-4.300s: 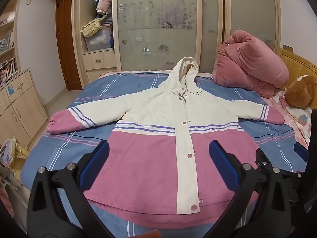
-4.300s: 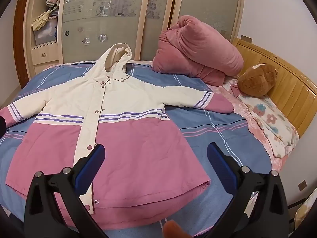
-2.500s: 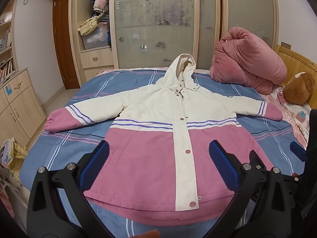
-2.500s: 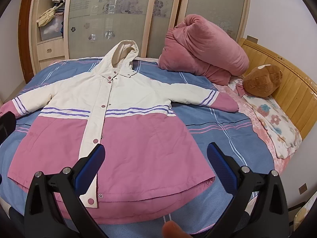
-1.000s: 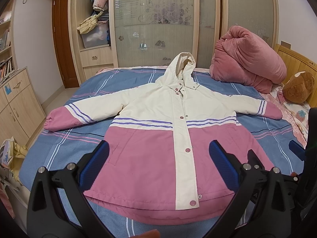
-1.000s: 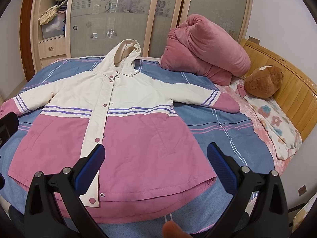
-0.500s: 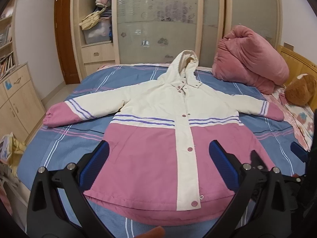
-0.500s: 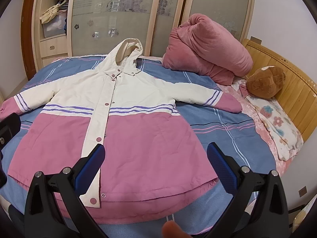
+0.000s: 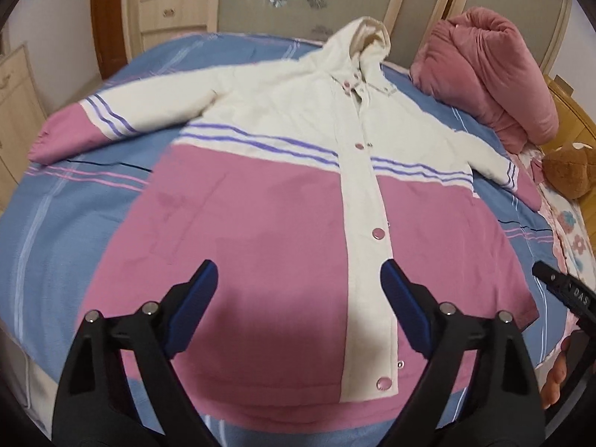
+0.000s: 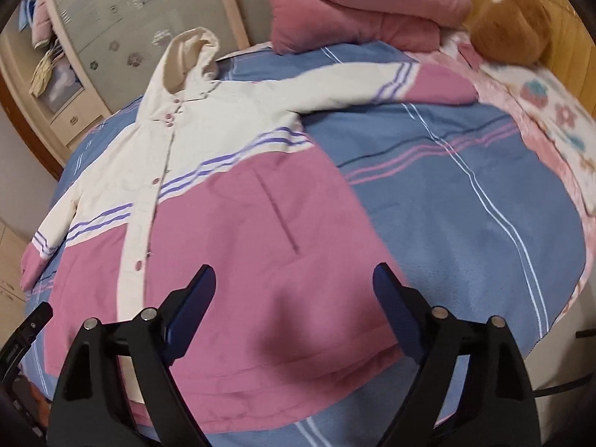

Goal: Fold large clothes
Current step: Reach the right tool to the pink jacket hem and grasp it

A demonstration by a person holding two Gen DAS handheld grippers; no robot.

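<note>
Blue striped bed (image 9: 67, 219) takes most of the room. Pink-and-cream coat (image 9: 283, 223) lies flat on it, front up, snapped shut, sleeves spread, hood toward the wardrobe. Rolled pink quilt (image 9: 488, 74) sits beyond its right sleeve. Left tool (image 9: 298, 294) hangs above the hem by the placket, right tool (image 10: 294, 290) above the right hem corner; both wide, jaws just narrowed slightly, nothing gripped.

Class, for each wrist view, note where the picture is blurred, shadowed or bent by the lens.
Left wrist view: jacket slightly soft, a dark shadow on its hem between the tongs, bed edges bowed. Right wrist view: stronger smear on the plush toy and bedsheet, corners black.
</note>
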